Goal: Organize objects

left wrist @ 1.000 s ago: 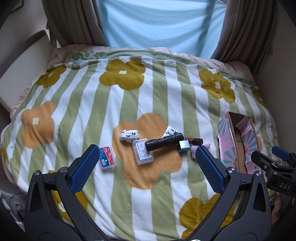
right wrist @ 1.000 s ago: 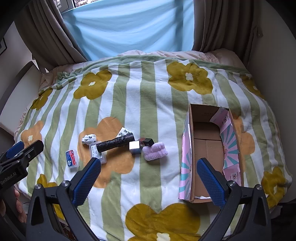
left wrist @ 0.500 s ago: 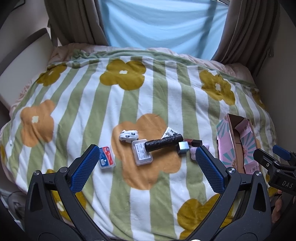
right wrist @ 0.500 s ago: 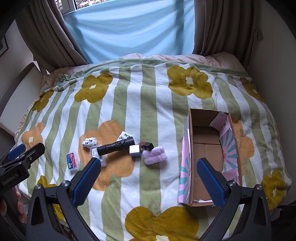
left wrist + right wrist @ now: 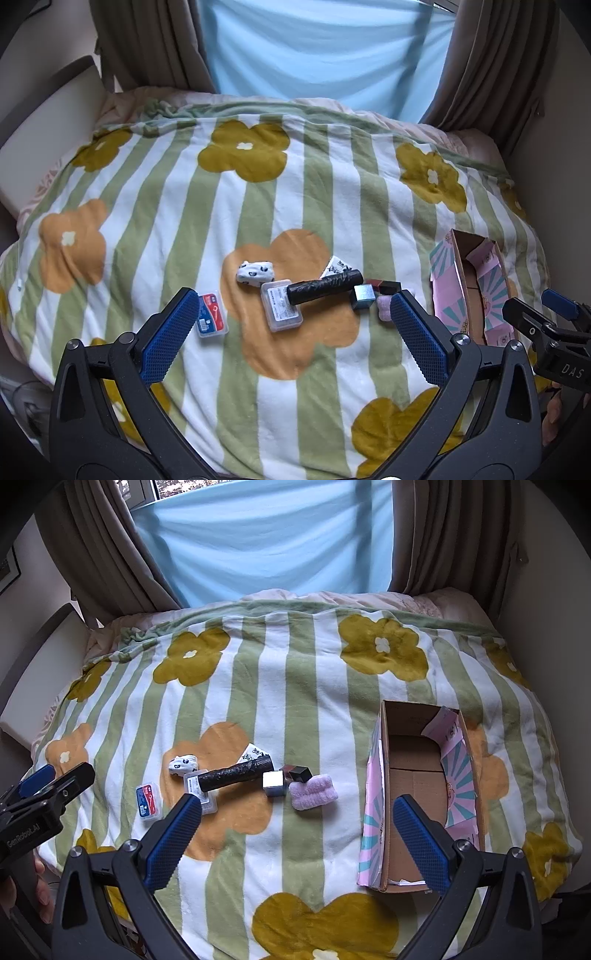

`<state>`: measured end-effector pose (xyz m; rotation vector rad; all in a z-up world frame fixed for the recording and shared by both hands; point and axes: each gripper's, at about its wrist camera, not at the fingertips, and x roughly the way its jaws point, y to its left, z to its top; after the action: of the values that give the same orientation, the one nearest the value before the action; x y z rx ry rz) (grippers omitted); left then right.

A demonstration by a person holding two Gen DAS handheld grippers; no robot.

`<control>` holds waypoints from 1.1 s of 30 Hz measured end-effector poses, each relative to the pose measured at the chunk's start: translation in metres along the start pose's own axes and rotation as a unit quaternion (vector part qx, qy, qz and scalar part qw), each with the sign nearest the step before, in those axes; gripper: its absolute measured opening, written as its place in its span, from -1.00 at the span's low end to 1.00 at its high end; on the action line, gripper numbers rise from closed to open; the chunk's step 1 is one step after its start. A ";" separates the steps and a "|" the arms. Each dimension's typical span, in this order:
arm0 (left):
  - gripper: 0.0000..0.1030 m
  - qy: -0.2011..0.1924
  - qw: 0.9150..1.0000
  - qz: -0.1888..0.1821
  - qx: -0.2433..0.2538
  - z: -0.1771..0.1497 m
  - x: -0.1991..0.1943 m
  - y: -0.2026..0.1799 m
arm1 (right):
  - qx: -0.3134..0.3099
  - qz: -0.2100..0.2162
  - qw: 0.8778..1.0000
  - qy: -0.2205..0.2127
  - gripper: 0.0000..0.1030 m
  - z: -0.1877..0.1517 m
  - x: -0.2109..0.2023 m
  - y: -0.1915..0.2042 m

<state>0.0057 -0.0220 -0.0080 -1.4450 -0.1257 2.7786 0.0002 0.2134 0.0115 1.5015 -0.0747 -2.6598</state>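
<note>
Left gripper [image 5: 295,332]: hovering over the near edge of the bed, fingers spread wide, gripping nothing.
Right gripper [image 5: 295,830]: hanging above the bed with fingers spread wide, holding nothing.
Blanket [image 5: 303,686]: striped and flowered, covering the bed and carrying every item.
Cardboard box [image 5: 413,786]: sitting open on the blanket's right side, well apart from the cluster.
Black roll [image 5: 236,773]: lying tilted across a clear plastic case [image 5: 281,310].
Metal cube [image 5: 273,783]: resting just beside the roll's right end, touching a pink fuzzy item [image 5: 313,792].
Dark small box [image 5: 299,772]: sitting just behind the cube.
Patterned sock [image 5: 255,272]: lying left of the roll.
Red-blue card case [image 5: 210,314]: lying alone, left of the cluster.
</note>
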 end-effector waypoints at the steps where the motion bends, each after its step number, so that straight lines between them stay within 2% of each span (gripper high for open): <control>1: 0.99 0.000 1.000 0.000 0.000 0.000 0.000 0.000 | -0.001 0.001 1.000 -0.001 0.99 0.000 0.000 0.001; 8: 0.99 0.000 1.000 -0.002 -0.002 0.000 -0.001 0.001 | -0.003 0.007 1.000 -0.005 0.99 -0.002 -0.001 0.003; 15: 0.99 -0.005 1.000 -0.002 -0.009 -0.001 -0.004 0.005 | -0.015 0.032 0.999 -0.017 0.99 -0.003 -0.003 0.007; 25: 0.99 0.009 0.999 0.015 -0.041 -0.016 0.006 0.027 | -0.085 0.074 0.993 -0.019 0.99 -0.004 0.013 0.025; 30: 0.99 0.018 0.998 0.028 -0.060 -0.027 0.020 0.044 | -0.126 0.101 0.987 -0.007 0.99 -0.002 0.034 0.035; 33: 0.99 0.037 0.996 0.043 -0.074 -0.033 0.037 0.053 | -0.162 0.110 0.981 0.001 0.99 -0.001 0.053 0.043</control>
<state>0.0126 -0.0713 -0.0611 -1.6213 -0.2822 2.8330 -0.0234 0.1653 -0.0304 1.3083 0.1755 -2.3582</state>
